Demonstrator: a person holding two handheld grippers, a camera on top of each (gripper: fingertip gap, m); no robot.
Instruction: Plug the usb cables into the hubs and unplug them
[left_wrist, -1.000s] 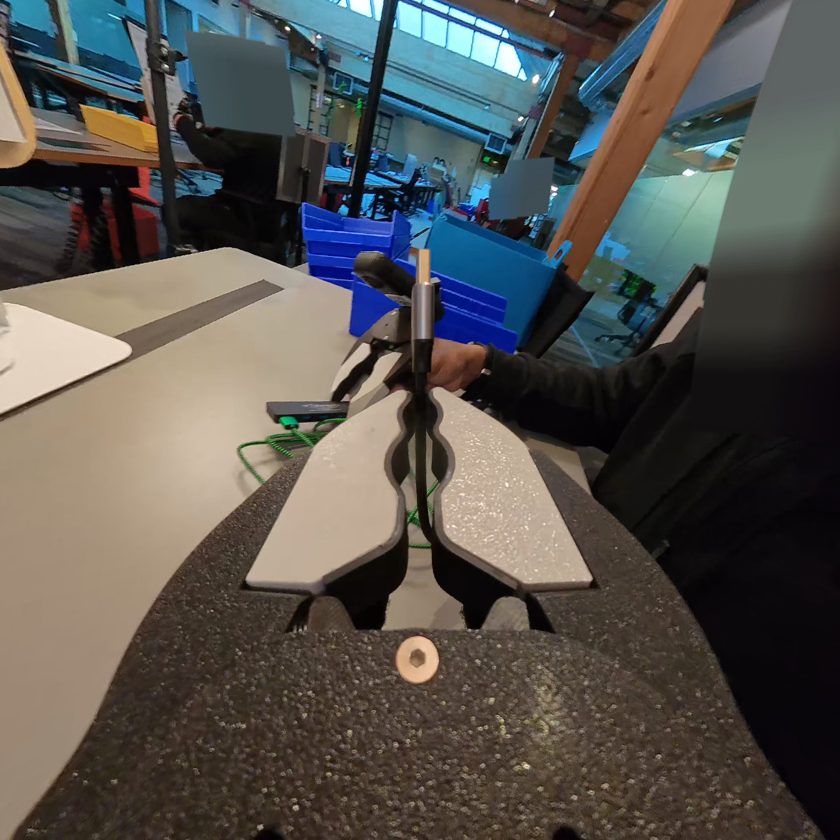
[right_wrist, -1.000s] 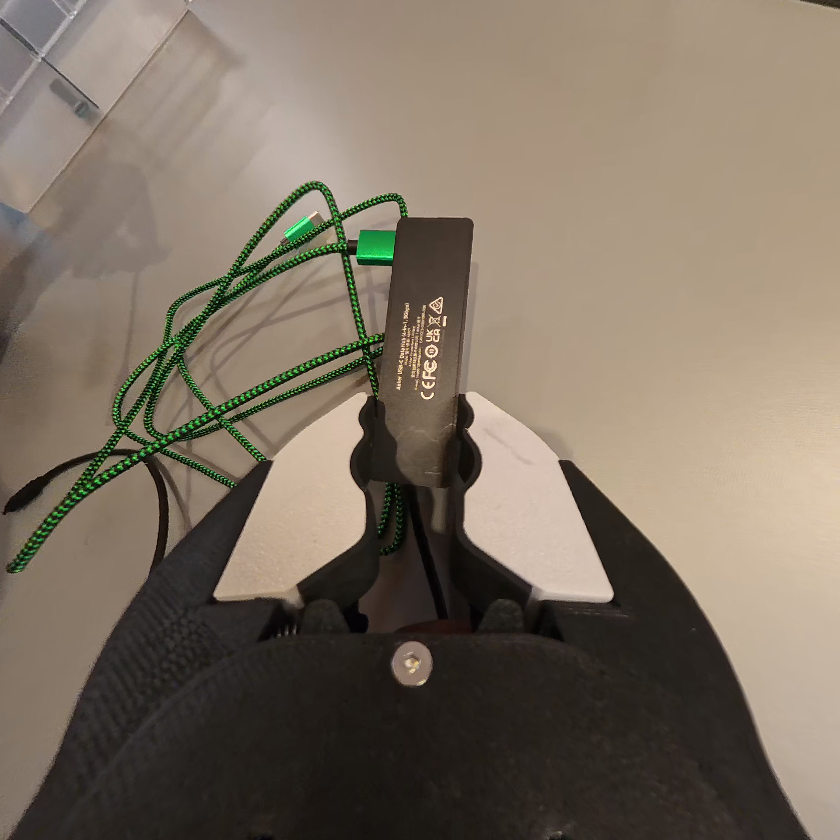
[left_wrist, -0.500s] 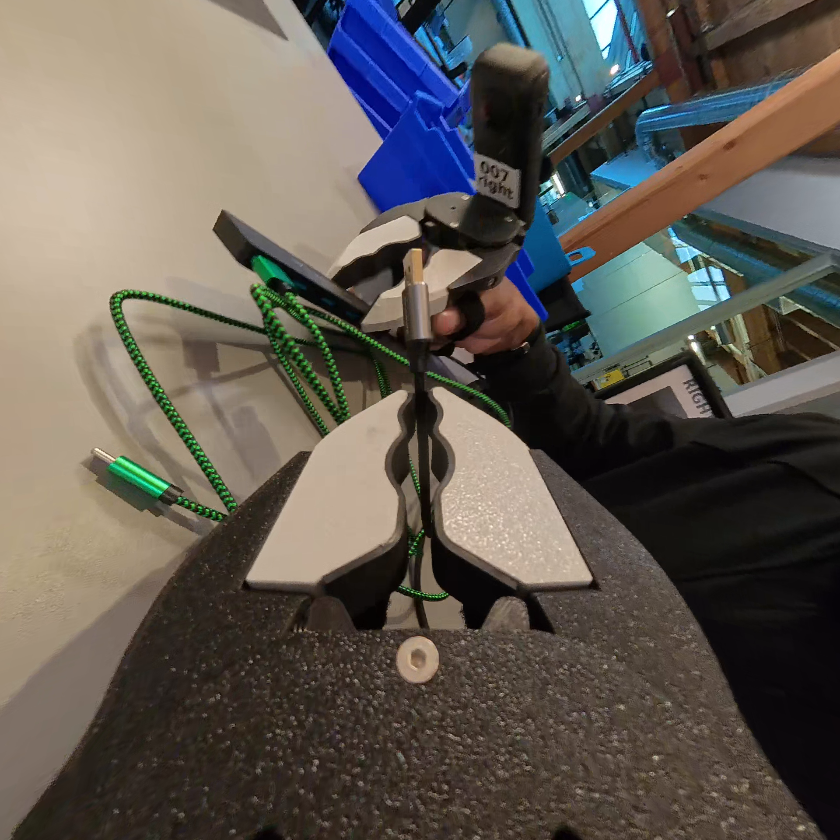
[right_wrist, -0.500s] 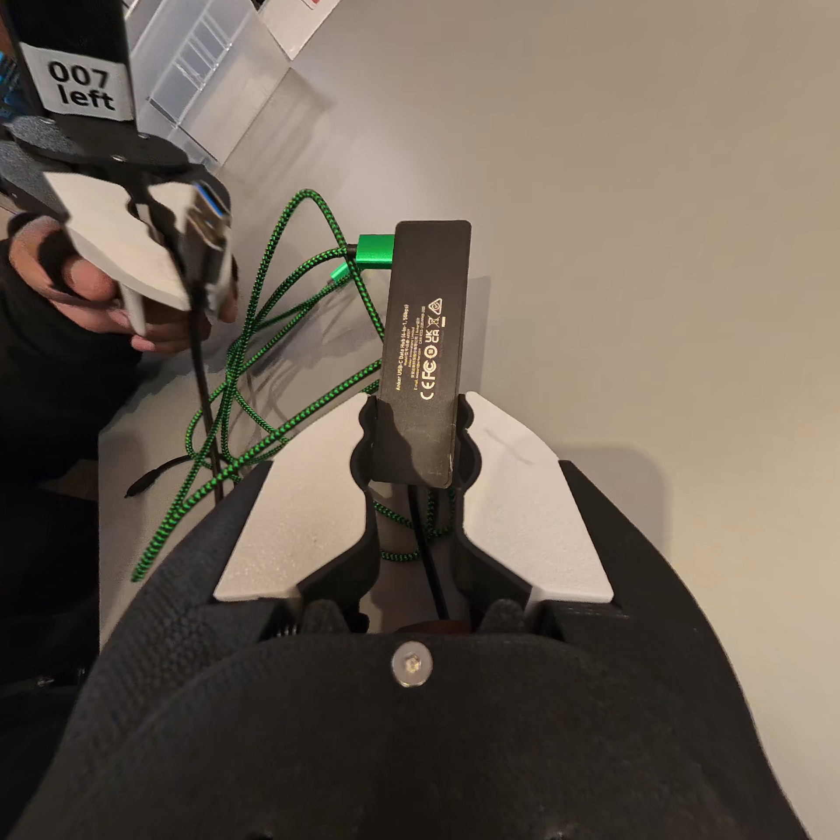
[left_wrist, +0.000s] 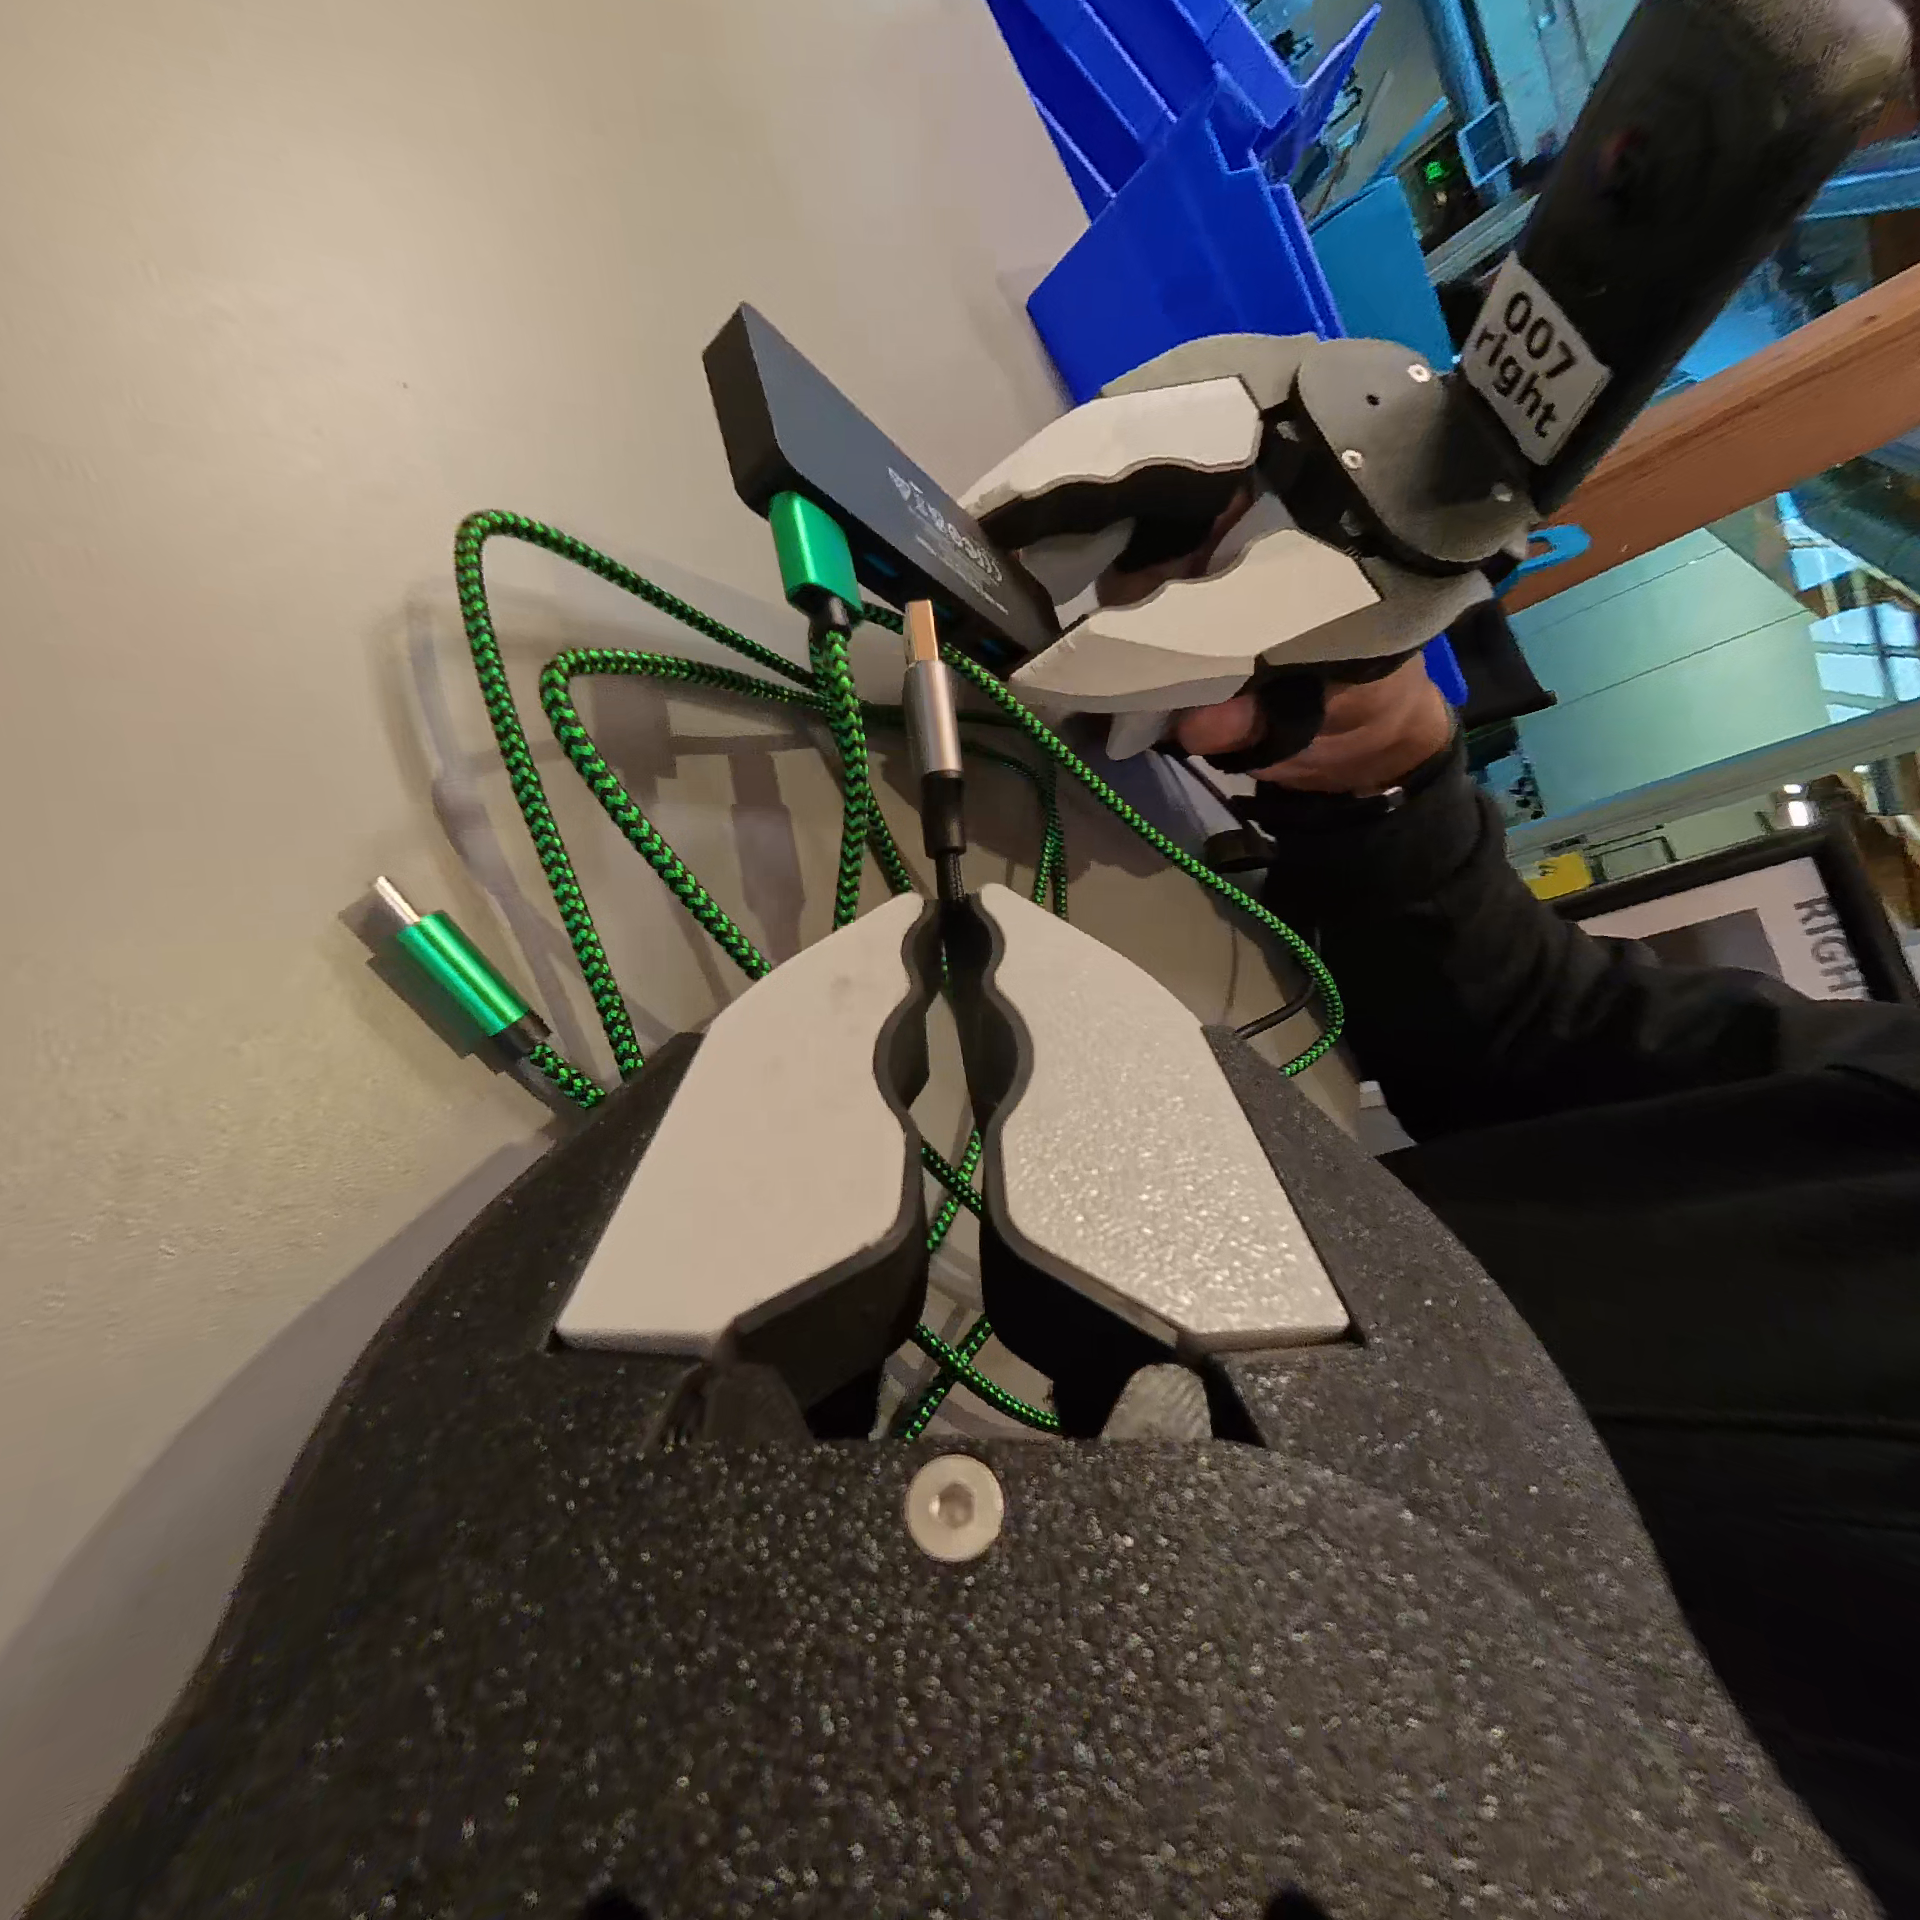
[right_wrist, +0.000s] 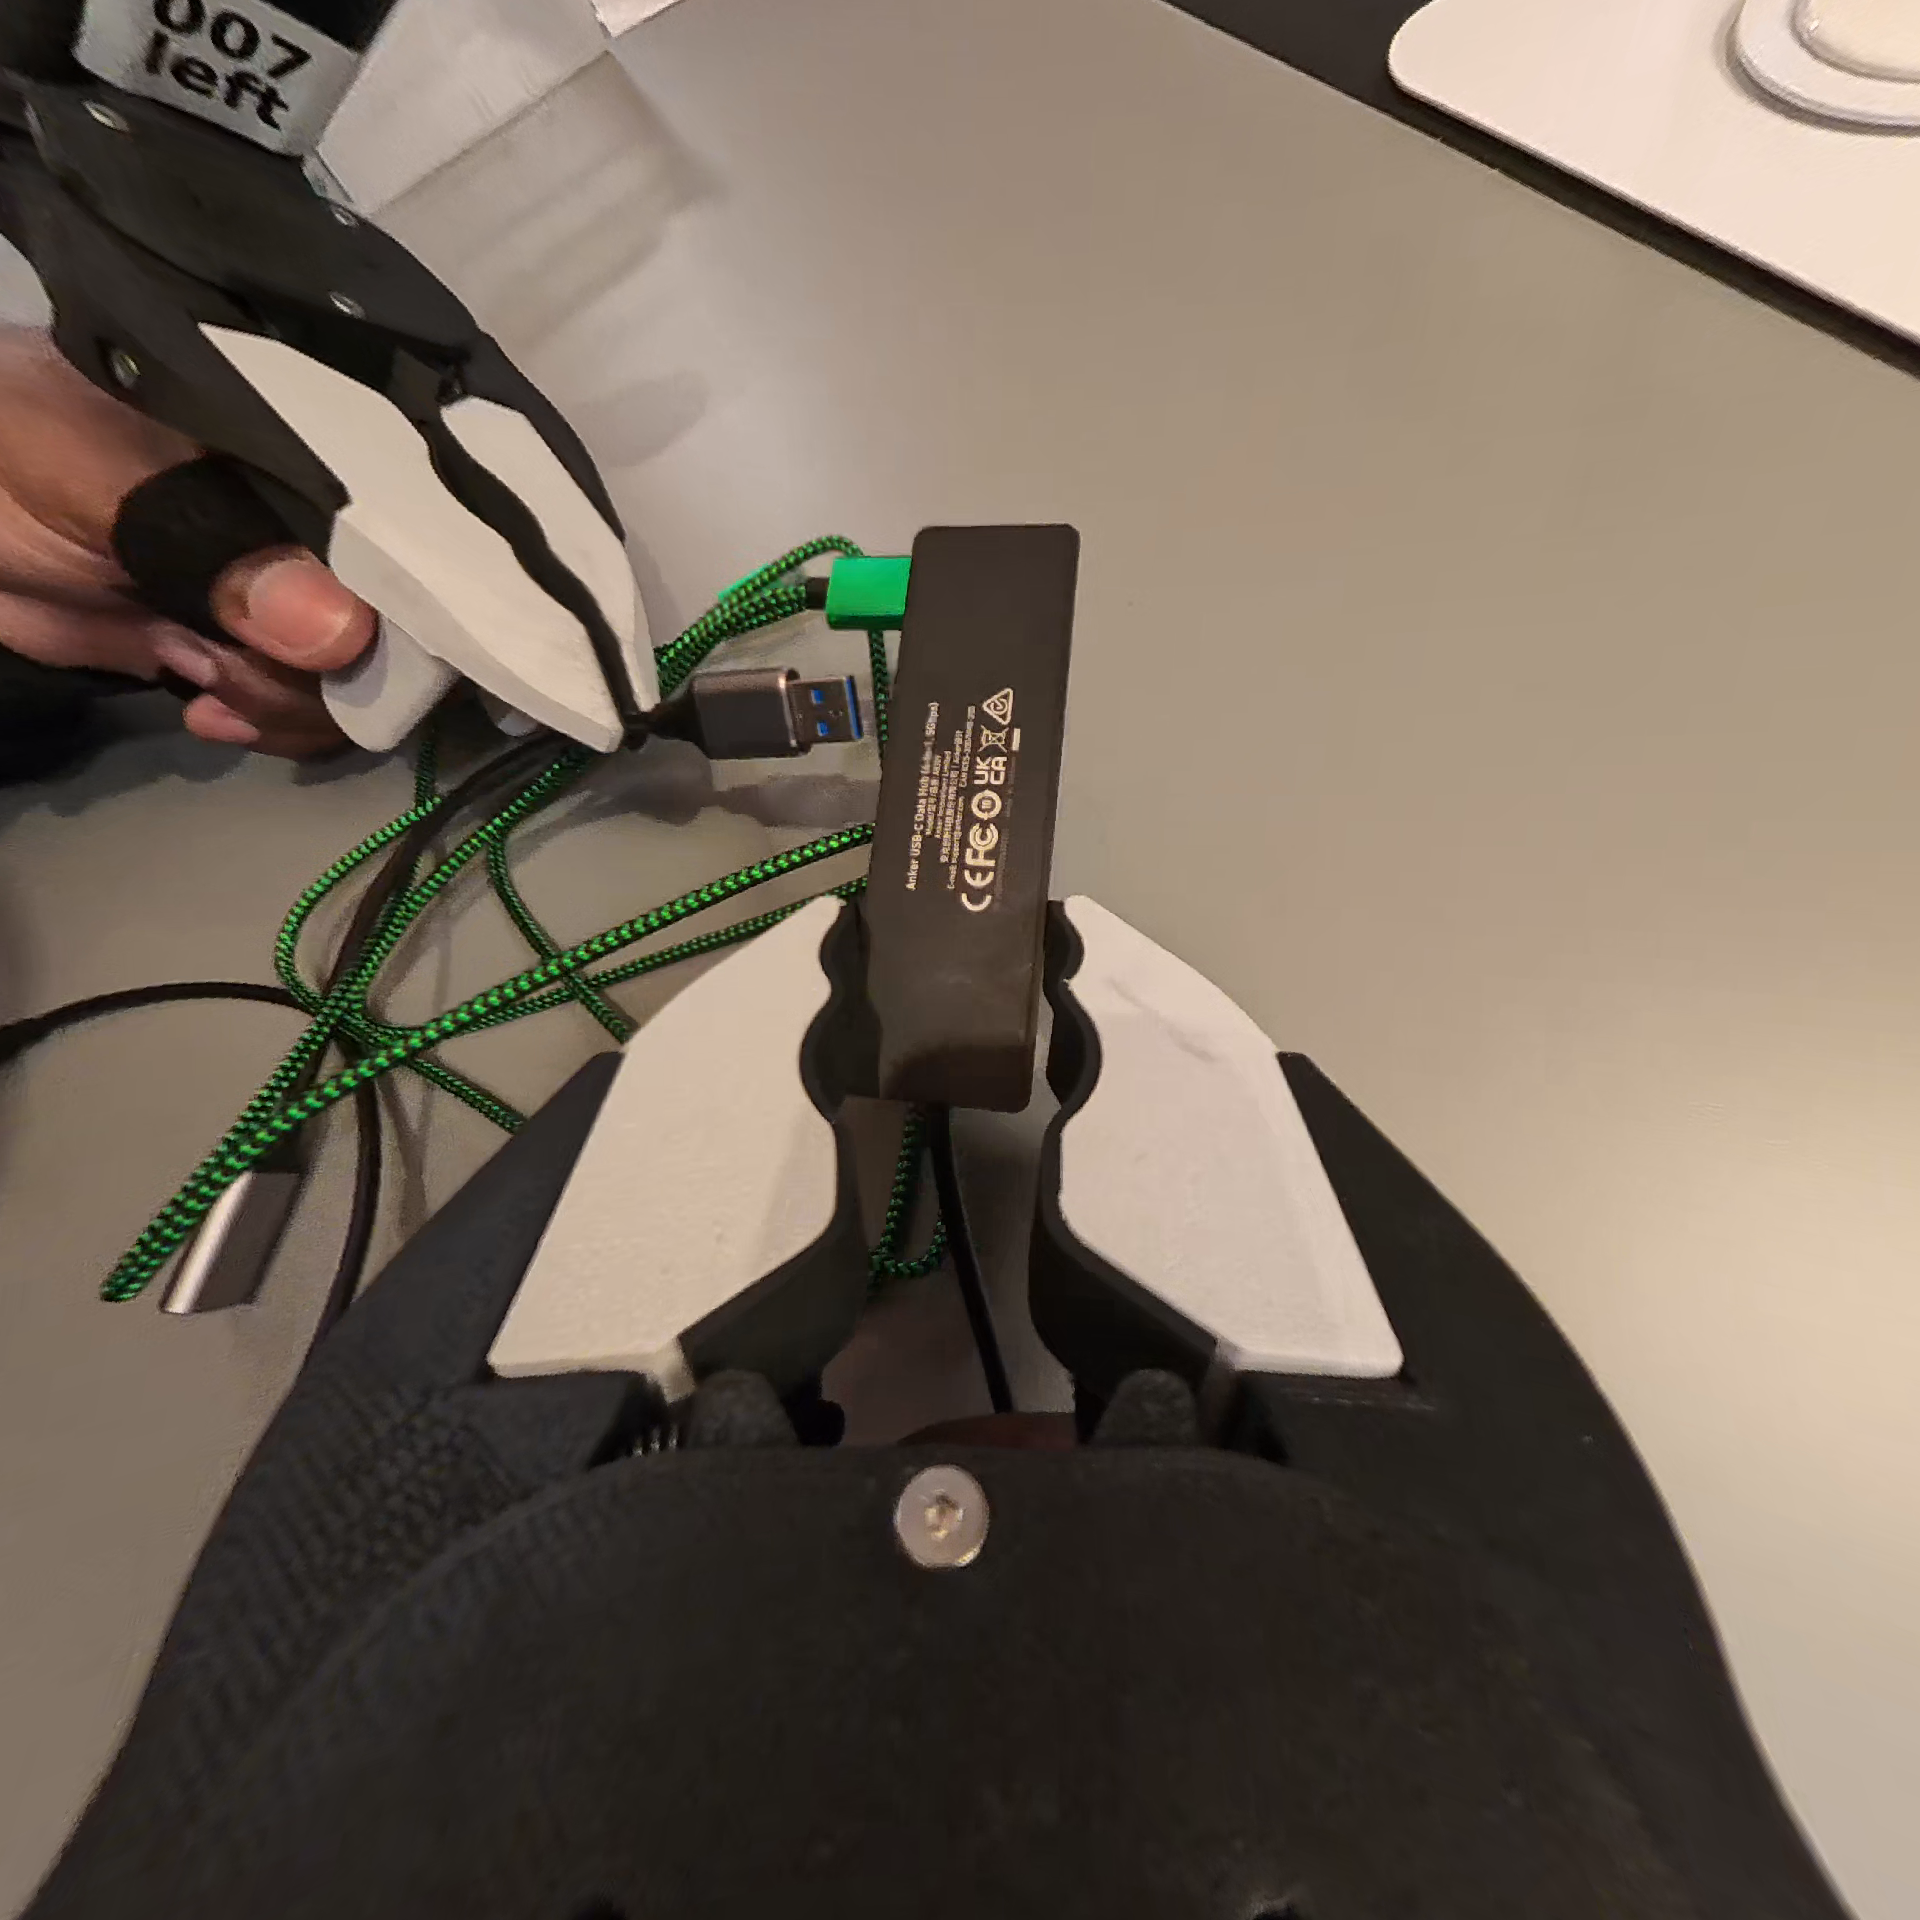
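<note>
Left wrist view has the left hand-held gripper (left_wrist: 954, 914) pinched together on a thin black cable, its grey USB plug (left_wrist: 928, 691) standing just beyond the tips. The plug now sits just beside the port edge of the black hub (left_wrist: 831, 457), whereas a second ago it was well apart from it and pointed at the room; insertion looks like the next move. Across from it, the right hand-held gripper (right_wrist: 948, 920) is clamped on the hub's near end, holding it raised with its far end free. A green plug (right_wrist: 869, 592) is already seated in the port at the hub's far end, and the grey plug seems lined up with the next port, though the slot itself is hard to see. Green braided cable (right_wrist: 447, 997) loops loosely over the grey bench (right_wrist: 1455, 644), with a loose green connector (left_wrist: 452, 977) lying at the left. Blue bins (left_wrist: 1226, 208) stand beyond the bench's far edge, and a white pad (right_wrist: 1662, 135) lies at the far right.
</note>
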